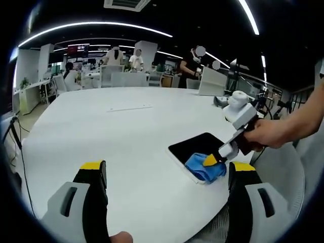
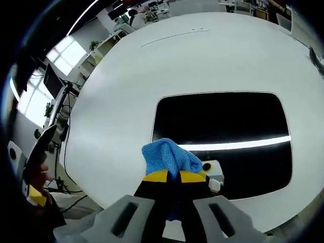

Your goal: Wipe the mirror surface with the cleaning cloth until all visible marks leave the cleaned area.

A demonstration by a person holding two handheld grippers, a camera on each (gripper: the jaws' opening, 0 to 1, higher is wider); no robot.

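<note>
Big white round table carried the work. A thin white strip lay flat on its far side, well apart from everything else. Behind the table stood white office desks and chairs, with several people standing or sitting among them. Long ceiling light strips curved overhead, plus an air vent. In the right gripper view, bright windows and cables showed past the table edge.

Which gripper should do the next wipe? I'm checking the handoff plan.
Right. The right gripper is shut on the blue cloth at the mirror. The left gripper is open over bare table, holding nothing.
</note>
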